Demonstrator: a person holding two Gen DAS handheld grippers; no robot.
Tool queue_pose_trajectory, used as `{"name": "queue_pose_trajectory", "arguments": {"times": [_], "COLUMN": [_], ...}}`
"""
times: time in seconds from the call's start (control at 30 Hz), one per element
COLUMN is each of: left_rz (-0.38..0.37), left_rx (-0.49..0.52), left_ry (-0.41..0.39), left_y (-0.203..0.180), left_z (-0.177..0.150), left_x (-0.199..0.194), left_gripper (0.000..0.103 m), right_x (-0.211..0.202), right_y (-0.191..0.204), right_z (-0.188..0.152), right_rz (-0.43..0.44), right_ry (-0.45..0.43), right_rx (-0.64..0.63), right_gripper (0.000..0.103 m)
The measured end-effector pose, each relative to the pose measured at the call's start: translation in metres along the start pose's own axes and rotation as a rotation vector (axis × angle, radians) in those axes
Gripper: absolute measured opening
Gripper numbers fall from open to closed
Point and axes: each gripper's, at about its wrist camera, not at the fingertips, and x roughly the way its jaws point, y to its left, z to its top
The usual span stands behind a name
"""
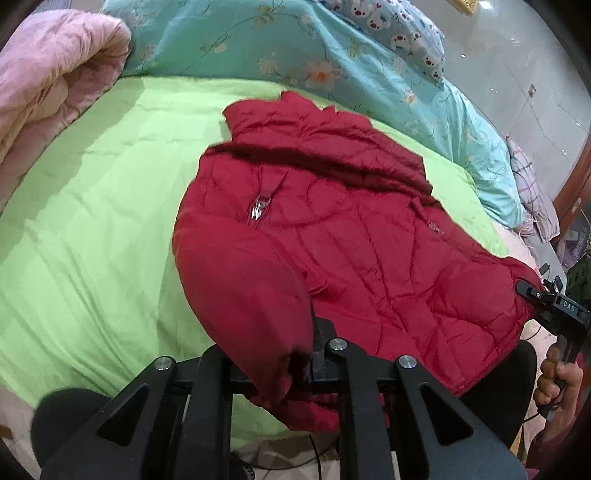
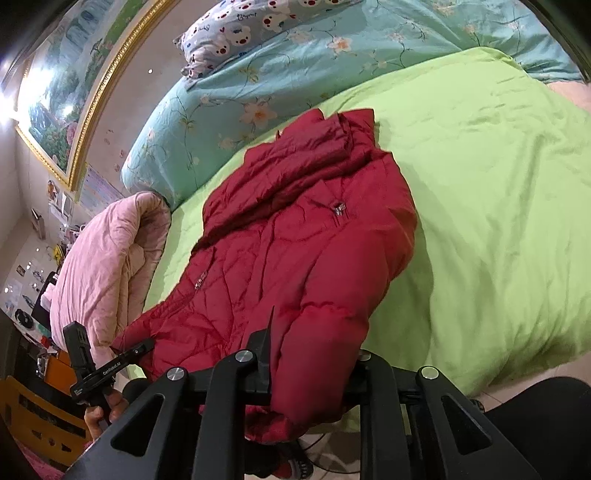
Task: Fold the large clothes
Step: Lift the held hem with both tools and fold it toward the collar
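Both grippers, L point(image 1: 295, 363) & R point(image 2: 314, 373), fingers clamped on jacket point(image 1: 351, 229) hem, over green bed point(image 1: 92, 229).

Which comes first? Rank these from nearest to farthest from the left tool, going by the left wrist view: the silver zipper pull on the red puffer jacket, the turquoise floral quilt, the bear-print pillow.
1. Silver zipper pull, on the red puffer jacket chest, just ahead of the left tool.
2. Turquoise floral quilt, beyond the jacket's collar.
3. Bear-print pillow, on top of the quilt, upper right.

One red jacket point(image 1: 362, 236) — two claws — three quilts
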Motion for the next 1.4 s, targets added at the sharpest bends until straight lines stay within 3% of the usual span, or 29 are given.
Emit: {"name": "queue_pose_trajectory", "arguments": {"times": [0.23,0.77,1.13,1.4], "left_rz": [-0.011,0.010,0.018,0.068], "left_rx": [0.022,0.013,-0.005,0.013], "left_ry": [-0.099,-0.240,-0.262,-0.251], "left_y": [-0.006,-0.012,-0.008,-0.011], "left_z": [0.039,0.127,0.181,0.220], "left_x": [-0.011,-0.005,0.033,0.077], "left_gripper": [0.012,0.012,0.012,0.012], "right_x": [-0.009,-0.001,0.036,0.080], "right_y": [0.013,0.032,0.039,0.033], "right_z": [0.027,0.112,0.173,0.216], "right_rz": [0.018,0.067,0.051,0.019], "right_ry": [-0.080,-0.212,-0.242,-0.238], "right_rx": [-0.038,-0.074,-0.092,-0.072], "right_gripper": [0.018,0.018,0.018,0.018]}}
